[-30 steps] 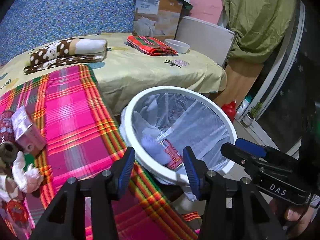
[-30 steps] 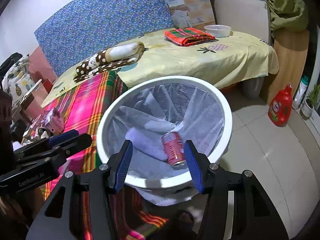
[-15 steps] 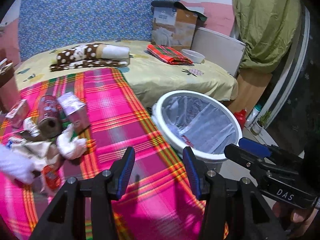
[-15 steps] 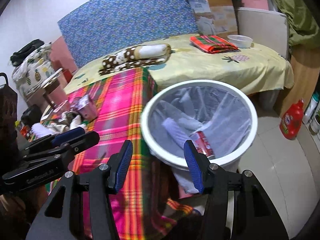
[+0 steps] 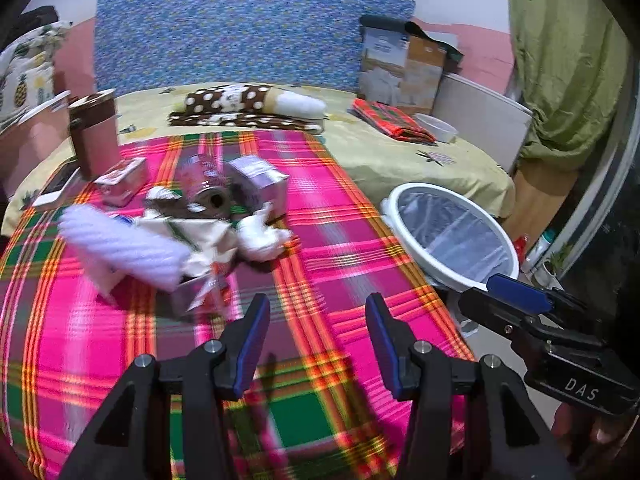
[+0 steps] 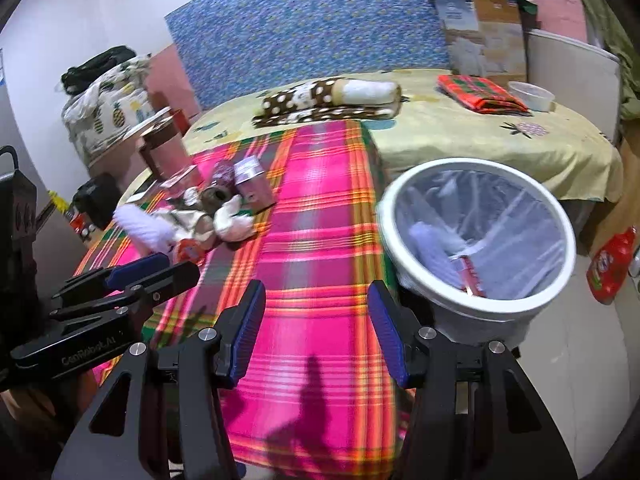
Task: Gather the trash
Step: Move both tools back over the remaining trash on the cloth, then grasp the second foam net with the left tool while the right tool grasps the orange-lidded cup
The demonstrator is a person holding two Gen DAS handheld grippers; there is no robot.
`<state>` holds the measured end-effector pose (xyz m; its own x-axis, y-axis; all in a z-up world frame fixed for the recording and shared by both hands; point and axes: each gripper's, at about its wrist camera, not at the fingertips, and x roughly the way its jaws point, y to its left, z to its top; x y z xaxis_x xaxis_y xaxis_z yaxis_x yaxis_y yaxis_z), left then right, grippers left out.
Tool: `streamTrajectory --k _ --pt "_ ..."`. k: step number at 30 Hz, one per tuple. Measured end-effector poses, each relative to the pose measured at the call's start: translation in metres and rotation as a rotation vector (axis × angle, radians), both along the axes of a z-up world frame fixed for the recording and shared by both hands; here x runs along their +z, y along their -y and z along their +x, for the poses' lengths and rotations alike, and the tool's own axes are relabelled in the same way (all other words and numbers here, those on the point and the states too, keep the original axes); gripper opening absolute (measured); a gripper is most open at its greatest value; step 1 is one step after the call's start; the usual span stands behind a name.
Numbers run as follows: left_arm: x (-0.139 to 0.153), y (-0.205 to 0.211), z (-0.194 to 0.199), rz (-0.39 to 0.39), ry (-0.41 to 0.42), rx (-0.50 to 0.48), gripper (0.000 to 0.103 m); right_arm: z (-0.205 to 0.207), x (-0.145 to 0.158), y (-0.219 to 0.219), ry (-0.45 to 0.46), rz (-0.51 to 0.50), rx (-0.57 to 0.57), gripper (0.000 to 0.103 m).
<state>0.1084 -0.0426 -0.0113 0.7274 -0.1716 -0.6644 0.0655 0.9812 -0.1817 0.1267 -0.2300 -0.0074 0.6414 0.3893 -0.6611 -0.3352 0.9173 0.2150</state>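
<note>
From the left wrist camera, a wide bare stretch of the pink plaid cloth (image 5: pixel 328 240) lies between the left gripper (image 5: pixel 316 344) and the trash pile (image 5: pixel 192 224) at far left; the cloth's right edge drops off beside the white bin (image 5: pixel 452 236). The left gripper's blue-padded jaws stand well apart with nothing between them. The pile is blurred: a ribbed white roll, crumpled paper, a can lying on its side and a small purple carton.

From the right wrist camera, the right gripper (image 6: pixel 316 330) hangs over the near cloth, jaws likewise parted and empty. The round bin (image 6: pixel 476 240), lined with a thin clear bag, stands at right off the cloth's edge, a red can (image 6: pixel 468 274) inside. The left gripper (image 6: pixel 132 276) reaches in near left.
</note>
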Motion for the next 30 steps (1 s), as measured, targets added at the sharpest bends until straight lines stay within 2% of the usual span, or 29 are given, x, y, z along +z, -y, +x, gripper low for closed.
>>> streamTrajectory --k 16,20,23,30 --pt "-0.005 -0.049 -0.014 -0.005 0.004 0.120 0.052 -0.003 -0.004 -0.041 -0.009 -0.028 0.086 0.055" --pt "-0.006 -0.061 -0.013 -0.007 0.003 0.150 0.052 0.000 -0.006 -0.046 -0.017 -0.025 0.097 0.061" --pt "-0.007 -0.071 -0.010 -0.007 -0.002 0.181 0.052 0.003 -0.007 -0.050 -0.022 -0.023 0.105 0.061" --pt "-0.011 -0.095 -0.001 -0.033 -0.017 0.254 0.058 0.009 -0.011 -0.058 -0.039 -0.017 0.130 0.061"
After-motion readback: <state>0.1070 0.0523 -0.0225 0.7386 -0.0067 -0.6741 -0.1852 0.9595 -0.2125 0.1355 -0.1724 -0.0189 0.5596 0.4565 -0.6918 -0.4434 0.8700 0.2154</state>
